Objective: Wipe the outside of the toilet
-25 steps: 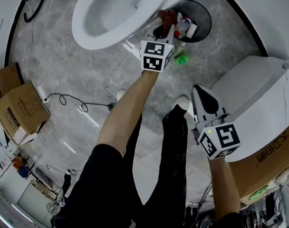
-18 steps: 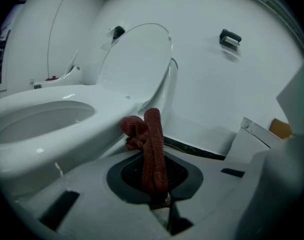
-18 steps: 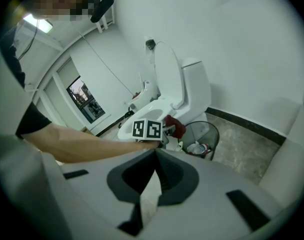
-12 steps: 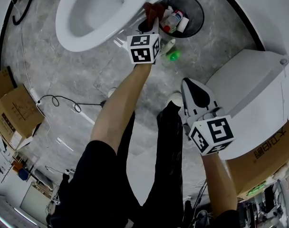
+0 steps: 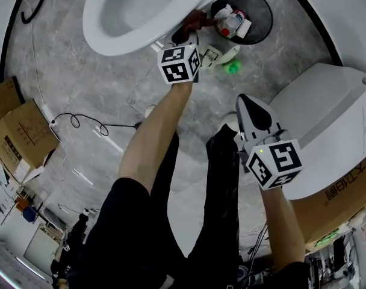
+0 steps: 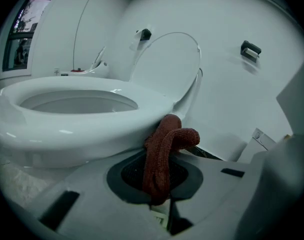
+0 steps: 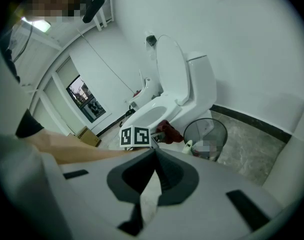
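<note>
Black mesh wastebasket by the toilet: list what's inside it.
Several white containers, one red-labelled, lie inside the black mesh wastebasket. Whatever sits beneath them is covered and cannot be seen.

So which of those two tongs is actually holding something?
The left tongs, up by the toilet: they are shut on a reddish-brown cloth that touches the bowl's outside. The right tongs are shut with nothing between them.

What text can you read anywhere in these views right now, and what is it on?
Nothing reads clearly.
Orange characters on the right cardboard box: upside down in the head view, too blurred to read.
Green print lower on that box: too small.
Dark print on the left cardboard box: too small.
Labels on the bottles in the bin: too small.
</note>
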`<action>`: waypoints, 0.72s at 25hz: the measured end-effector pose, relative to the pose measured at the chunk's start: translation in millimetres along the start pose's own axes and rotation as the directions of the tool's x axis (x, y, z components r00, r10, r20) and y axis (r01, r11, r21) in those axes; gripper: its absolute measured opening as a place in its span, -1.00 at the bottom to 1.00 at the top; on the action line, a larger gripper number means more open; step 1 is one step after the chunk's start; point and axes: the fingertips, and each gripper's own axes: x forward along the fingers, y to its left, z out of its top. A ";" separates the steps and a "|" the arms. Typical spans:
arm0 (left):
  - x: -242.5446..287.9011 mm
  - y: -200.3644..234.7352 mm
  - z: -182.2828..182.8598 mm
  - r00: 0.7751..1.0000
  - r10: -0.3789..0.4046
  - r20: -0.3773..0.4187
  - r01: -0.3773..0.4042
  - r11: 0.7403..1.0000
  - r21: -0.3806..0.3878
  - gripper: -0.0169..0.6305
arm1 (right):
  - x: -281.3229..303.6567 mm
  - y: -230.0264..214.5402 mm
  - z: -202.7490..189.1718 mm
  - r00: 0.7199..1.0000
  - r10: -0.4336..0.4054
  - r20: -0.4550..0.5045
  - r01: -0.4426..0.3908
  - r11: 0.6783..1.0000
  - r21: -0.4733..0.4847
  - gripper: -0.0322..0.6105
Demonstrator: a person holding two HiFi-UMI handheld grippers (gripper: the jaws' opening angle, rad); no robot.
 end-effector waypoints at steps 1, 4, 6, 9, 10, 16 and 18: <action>-4.1 3.7 -1.1 1.000 0.003 -0.001 -0.003 1.000 -0.002 -0.83 | 1.8 4.3 -0.1 1.000 0.004 -0.002 -0.004 1.000 0.000 -0.89; -17.7 16.7 -5.1 1.000 0.015 -0.003 -0.015 1.000 -0.003 -0.83 | 6.8 17.6 0.2 1.000 0.013 -0.004 -0.013 1.000 -0.010 -0.89; -27.6 25.8 -8.0 1.000 0.021 -0.004 -0.021 1.000 -0.005 -0.83 | 10.2 26.0 -0.7 1.000 0.017 -0.008 -0.017 1.000 -0.016 -0.89; -43.4 38.7 -13.9 0.999 0.032 -0.010 -0.032 0.999 -0.010 -0.83 | 14.6 36.8 -4.1 1.000 0.021 -0.018 -0.022 1.000 -0.014 -0.89; -48.2 42.8 -15.7 0.999 0.037 -0.011 -0.037 0.999 -0.014 -0.83 | 16.1 39.8 -4.5 1.000 0.021 -0.019 -0.022 1.000 -0.013 -0.89; -80.3 77.5 -23.8 0.998 0.061 -0.025 -0.061 0.998 -0.028 -0.83 | 31.3 70.0 -8.6 0.999 0.028 -0.030 -0.028 1.000 -0.013 -0.89; -90.6 90.5 -25.2 0.997 0.068 -0.030 -0.068 0.997 -0.021 -0.83 | 36.5 80.4 -10.4 0.999 0.037 -0.039 -0.038 0.999 -0.020 -0.89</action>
